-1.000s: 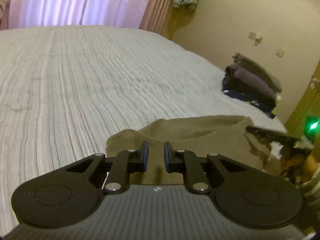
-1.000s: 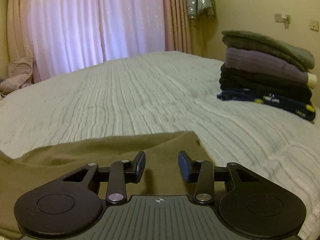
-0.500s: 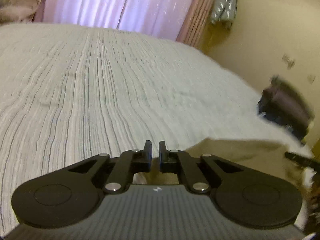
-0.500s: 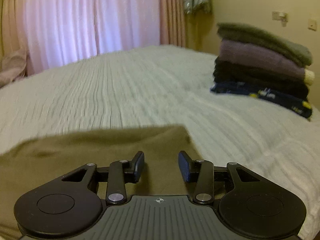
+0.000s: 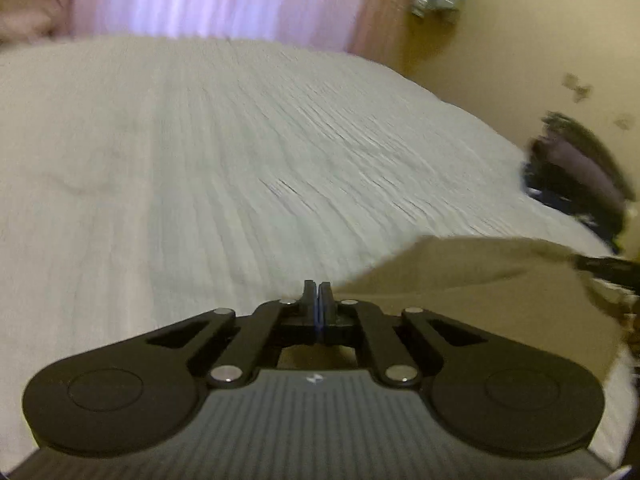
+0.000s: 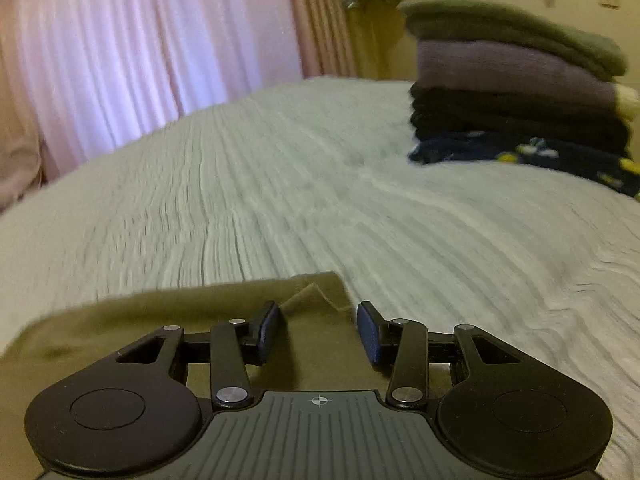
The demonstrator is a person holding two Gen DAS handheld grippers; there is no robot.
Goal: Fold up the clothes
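A big bed (image 6: 320, 208) with a pale cover fills the room, and a pile of folded clothes (image 6: 516, 92) sits at its far side. The left gripper (image 5: 318, 294) has its jaws pressed together at the corner of the olive-brown garment (image 6: 168, 320), though the cloth inside them is hidden, while the right gripper (image 6: 318, 330) hangs over the other corner with jaws spread. The soft garment lies flat near the bed's edge; I think the right one must pinch its corner next, so both can lift and fold.
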